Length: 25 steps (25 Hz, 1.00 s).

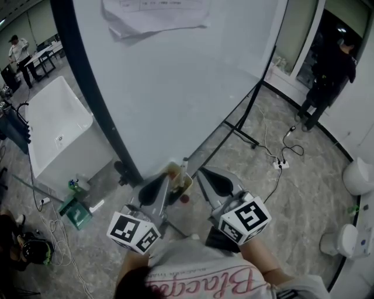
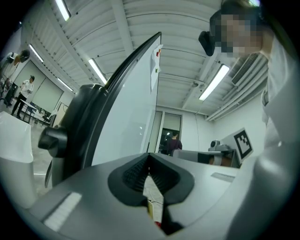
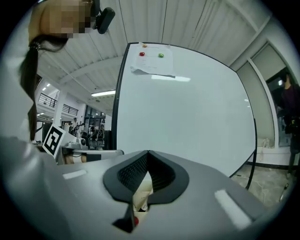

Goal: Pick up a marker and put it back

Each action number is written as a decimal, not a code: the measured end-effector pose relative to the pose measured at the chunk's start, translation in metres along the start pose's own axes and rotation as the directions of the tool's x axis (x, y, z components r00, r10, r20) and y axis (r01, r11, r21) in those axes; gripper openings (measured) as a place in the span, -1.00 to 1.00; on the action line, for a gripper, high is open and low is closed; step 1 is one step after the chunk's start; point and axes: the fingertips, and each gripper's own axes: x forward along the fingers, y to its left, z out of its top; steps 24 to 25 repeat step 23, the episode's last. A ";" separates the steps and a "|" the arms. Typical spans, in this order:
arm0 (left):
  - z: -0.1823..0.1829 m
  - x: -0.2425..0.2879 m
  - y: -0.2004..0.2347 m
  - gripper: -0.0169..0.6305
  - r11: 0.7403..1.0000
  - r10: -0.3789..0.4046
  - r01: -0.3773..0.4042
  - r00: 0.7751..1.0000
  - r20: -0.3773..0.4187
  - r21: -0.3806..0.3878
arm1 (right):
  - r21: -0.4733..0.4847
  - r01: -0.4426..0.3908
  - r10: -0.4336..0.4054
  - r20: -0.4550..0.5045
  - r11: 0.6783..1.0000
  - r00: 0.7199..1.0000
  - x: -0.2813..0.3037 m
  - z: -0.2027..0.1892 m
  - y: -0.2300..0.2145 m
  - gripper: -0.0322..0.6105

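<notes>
A big whiteboard (image 1: 175, 76) fills the head view, and both my grippers are held close together below its lower edge. A small yellowish holder (image 1: 177, 176) sits between the gripper tips, with a pale marker (image 1: 184, 166) standing in it and a red cap (image 1: 184, 198) just below. My left gripper (image 1: 168, 177) has its jaws together with nothing between them. My right gripper (image 1: 199, 171) is likewise shut and empty. Under the shut tips in the left gripper view, the holder (image 2: 150, 210) and the red cap (image 2: 158, 226) peek through. The right gripper view shows the holder (image 3: 140, 197) and the red cap (image 3: 136, 220) the same way.
A white cabinet (image 1: 58, 128) stands at the left, with green items (image 1: 76, 213) on the floor by it. The board's black stand legs (image 1: 245, 131) and a power strip with cables (image 1: 280, 164) lie at the right. A person (image 1: 330, 76) stands by the doorway. A paper sheet (image 1: 155, 14) hangs on the board.
</notes>
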 end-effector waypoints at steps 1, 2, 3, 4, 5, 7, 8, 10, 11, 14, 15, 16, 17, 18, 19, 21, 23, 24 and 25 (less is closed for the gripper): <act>0.001 0.000 0.000 -0.95 1.000 -0.001 0.001 1.000 0.003 0.001 | -0.004 0.008 -0.008 -0.006 1.000 1.000 -0.001 -0.003 0.000 -0.90; 0.001 0.000 0.000 -0.95 1.000 -0.001 0.001 1.000 0.005 0.002 | -0.005 0.016 -0.016 -0.012 1.000 1.000 -0.002 -0.007 -0.001 -0.90; 0.002 0.000 0.000 -0.95 1.000 -0.002 0.001 1.000 0.006 0.003 | -0.001 0.022 -0.022 -0.018 1.000 1.000 -0.002 -0.010 -0.002 -0.90; 0.002 -0.001 0.000 -0.95 1.000 -0.002 0.002 1.000 0.007 0.003 | 0.009 0.026 -0.025 -0.022 1.000 0.999 -0.002 -0.013 -0.003 -0.90; 0.002 -0.001 0.000 -0.95 1.000 -0.001 0.001 1.000 0.008 0.003 | 0.023 0.026 -0.026 -0.024 0.999 0.999 -0.002 -0.015 -0.003 -0.90; 0.001 -0.002 0.000 -0.95 1.000 0.001 -0.001 1.000 0.009 0.001 | 0.049 0.027 -0.025 -0.027 0.998 0.999 -0.002 -0.018 -0.005 -0.90; 0.001 -0.003 0.001 -0.95 1.000 0.003 -0.003 1.000 0.009 0.000 | 0.054 0.028 -0.026 -0.027 0.998 0.999 -0.002 -0.018 -0.005 -0.90; 0.002 -0.004 0.001 -0.95 1.000 0.003 -0.003 1.000 0.011 -0.001 | 0.052 0.030 -0.028 -0.026 0.998 0.999 -0.002 -0.018 -0.004 -0.90; 0.002 -0.004 0.001 -0.95 1.000 0.003 -0.003 1.000 0.011 0.001 | 0.048 0.029 -0.028 -0.027 0.998 0.999 -0.002 -0.019 -0.004 -0.90; 0.002 -0.004 0.001 -0.95 1.000 0.004 -0.004 1.000 0.009 0.007 | 0.040 0.027 -0.026 -0.035 0.999 0.999 -0.002 -0.022 -0.001 -0.90; 0.002 -0.004 0.000 -0.95 1.000 0.003 -0.003 1.000 0.009 0.008 | 0.040 0.028 -0.027 -0.037 0.999 0.999 -0.002 -0.023 -0.001 -0.90; 0.002 -0.004 0.000 -0.95 1.000 0.001 -0.001 1.000 0.009 0.008 | 0.041 0.030 -0.028 -0.039 0.999 0.999 -0.003 -0.023 -0.001 -0.90; 0.002 -0.004 -0.001 -0.95 1.000 -0.001 0.001 1.000 0.009 0.009 | 0.042 0.032 -0.030 -0.040 0.999 0.999 -0.003 -0.024 -0.001 -0.90; 0.002 -0.003 -0.001 -0.95 1.000 -0.002 0.002 1.000 0.009 0.009 | 0.042 0.034 -0.033 -0.042 0.999 0.999 -0.003 -0.025 -0.001 -0.90; 0.002 -0.003 -0.001 -0.95 1.000 -0.002 0.002 1.000 0.009 0.009 | 0.042 0.037 -0.035 -0.043 0.998 0.998 -0.003 -0.025 -0.002 -0.90; 0.002 -0.003 -0.001 -0.95 1.000 -0.003 0.003 1.000 0.009 0.008 | 0.041 0.040 -0.038 -0.044 0.998 0.998 -0.003 -0.026 -0.003 -0.90; 0.002 -0.003 -0.001 -0.95 1.000 -0.003 0.003 1.000 0.009 0.008 | 0.041 0.042 -0.040 -0.045 0.998 0.998 -0.004 -0.026 -0.004 -0.90; 0.002 -0.003 -0.001 -0.95 1.000 -0.003 0.003 1.000 0.009 0.008 | 0.041 0.042 -0.040 -0.045 0.998 0.998 -0.004 -0.026 -0.004 -0.90; 0.002 -0.003 -0.001 -0.95 1.000 -0.003 0.003 1.000 0.009 0.008 | 0.041 0.042 -0.040 -0.045 0.998 0.998 -0.004 -0.026 -0.004 -0.90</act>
